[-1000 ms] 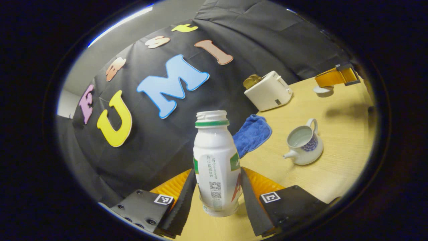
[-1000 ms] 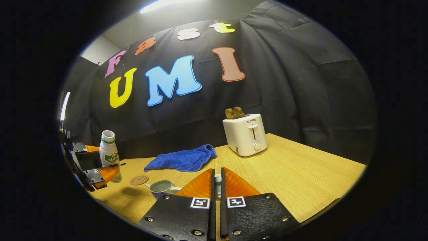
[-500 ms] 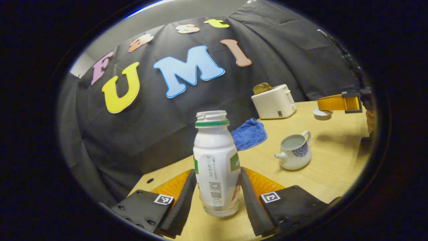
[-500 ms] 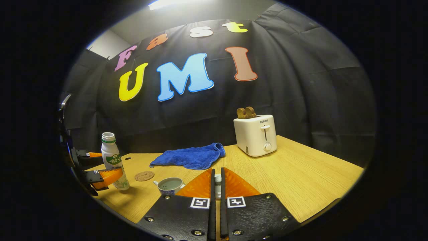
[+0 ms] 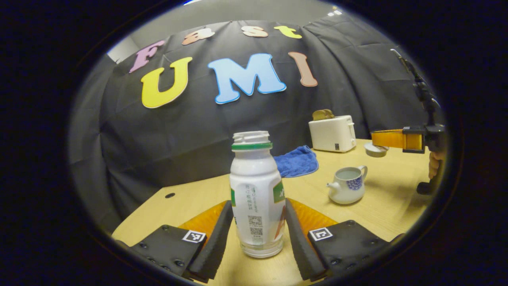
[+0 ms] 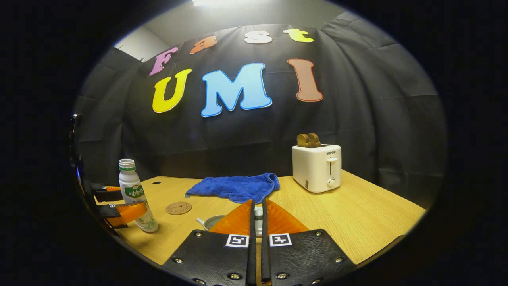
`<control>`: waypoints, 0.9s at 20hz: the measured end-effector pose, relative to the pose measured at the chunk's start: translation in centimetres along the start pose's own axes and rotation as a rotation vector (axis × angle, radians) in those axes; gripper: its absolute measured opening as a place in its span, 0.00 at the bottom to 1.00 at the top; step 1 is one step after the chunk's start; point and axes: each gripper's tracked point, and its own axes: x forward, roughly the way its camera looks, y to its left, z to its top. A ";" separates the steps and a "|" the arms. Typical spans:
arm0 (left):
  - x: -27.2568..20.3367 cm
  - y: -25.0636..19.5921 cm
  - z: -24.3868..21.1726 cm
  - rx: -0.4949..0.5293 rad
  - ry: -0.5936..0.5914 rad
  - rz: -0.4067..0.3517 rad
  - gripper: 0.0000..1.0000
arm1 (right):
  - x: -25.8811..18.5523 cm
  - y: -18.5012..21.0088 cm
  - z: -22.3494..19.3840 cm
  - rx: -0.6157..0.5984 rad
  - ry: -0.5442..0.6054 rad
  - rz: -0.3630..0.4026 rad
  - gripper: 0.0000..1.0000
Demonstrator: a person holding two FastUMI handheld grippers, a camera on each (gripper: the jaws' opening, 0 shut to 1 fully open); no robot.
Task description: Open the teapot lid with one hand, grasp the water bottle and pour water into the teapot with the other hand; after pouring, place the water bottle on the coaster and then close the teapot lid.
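Note:
A white water bottle with a green neck ring and no cap stands nearly upright, and my left gripper is shut on its lower body. In the right gripper view the bottle and left gripper sit low over the table's left part; I cannot tell whether the base touches. The round coaster lies apart, to its right. The white-and-blue teapot stands open with water inside. My right gripper is shut on the knob of the teapot lid, held up behind the pot.
A blue cloth lies near the back wall, and a white toaster with bread in it stands at the back right. The wooden table has a small hole near its left back corner. A hand holds the right gripper.
My left gripper has swung level, bringing the bottle upright and lower over the table. The right gripper has kept the lid and turned slightly, so the teapot now hides behind its fingers.

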 end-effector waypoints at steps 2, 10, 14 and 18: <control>-0.2 0.2 -0.1 -0.030 -0.005 -0.003 0.86 | 0.2 0.9 0.4 -0.018 -0.001 0.010 0.05; -1.3 0.7 0.4 -0.117 -0.032 -0.012 0.74 | 1.5 4.8 0.5 -0.053 0.020 0.070 0.05; -1.7 0.7 0.8 -0.131 -0.046 -0.014 0.74 | 2.2 5.8 0.0 -0.067 0.032 0.084 0.05; -1.9 1.3 1.2 -0.159 -0.062 -0.009 0.83 | 2.7 6.2 -0.5 -0.058 0.045 0.090 0.05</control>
